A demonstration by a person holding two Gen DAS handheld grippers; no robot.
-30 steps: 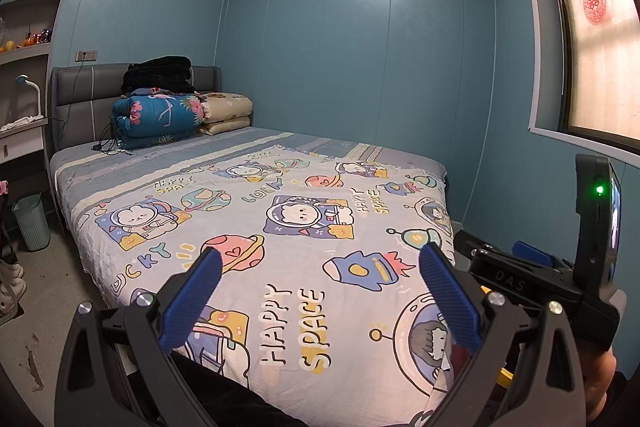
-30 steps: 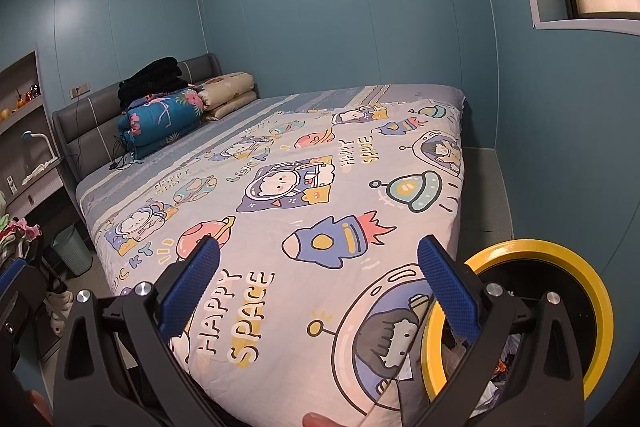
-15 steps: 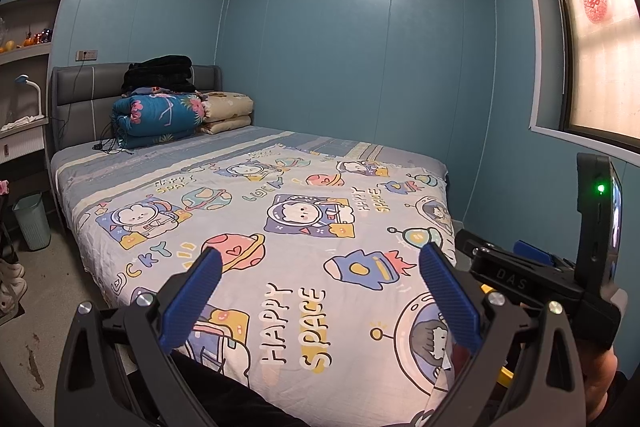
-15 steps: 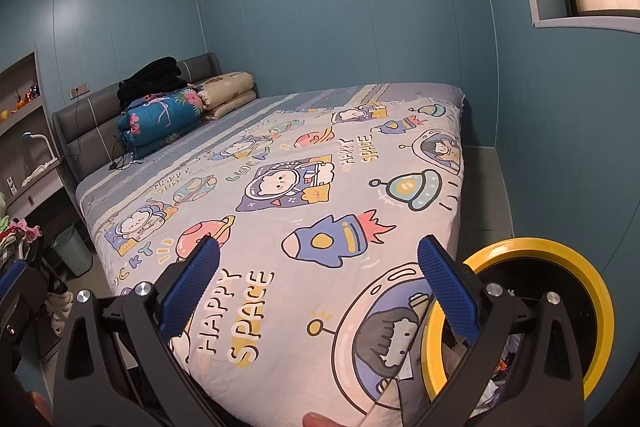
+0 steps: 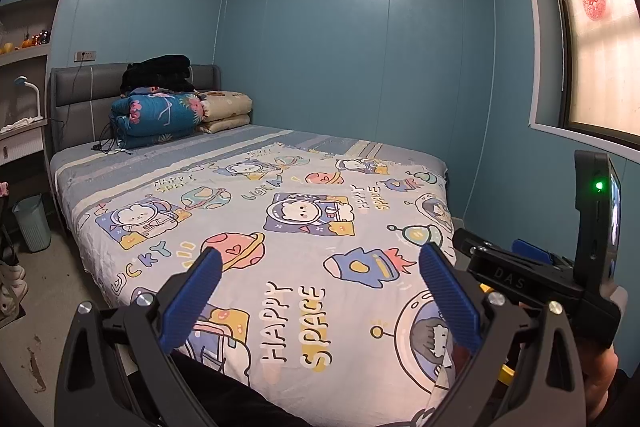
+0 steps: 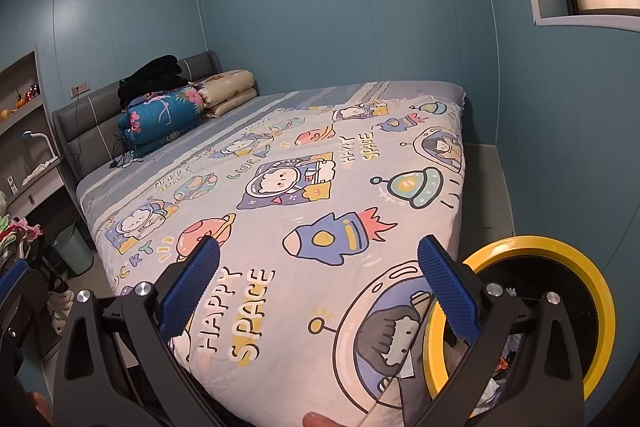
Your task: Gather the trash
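My left gripper (image 5: 320, 273) is open and empty, held above the foot of a bed (image 5: 260, 195) with a cartoon space-print cover. My right gripper (image 6: 318, 267) is open and empty too, over the same bed (image 6: 320, 163). A yellow-rimmed bin (image 6: 600, 307) with scraps of trash inside stands on the floor at the bed's right corner, just right of my right gripper. The right gripper's body (image 5: 540, 275) shows at the right in the left wrist view. I see no loose trash on the bed cover.
Folded quilts (image 5: 160, 115) and a black bundle (image 5: 158, 71) lie at the grey headboard. A light green waste basket (image 5: 34, 223) stands on the floor left of the bed, with shoes (image 5: 12, 287) nearby. Shelves and a desk (image 5: 20, 131) line the left wall.
Both grippers stay open and nearly still. The views have shifted only very slightly.
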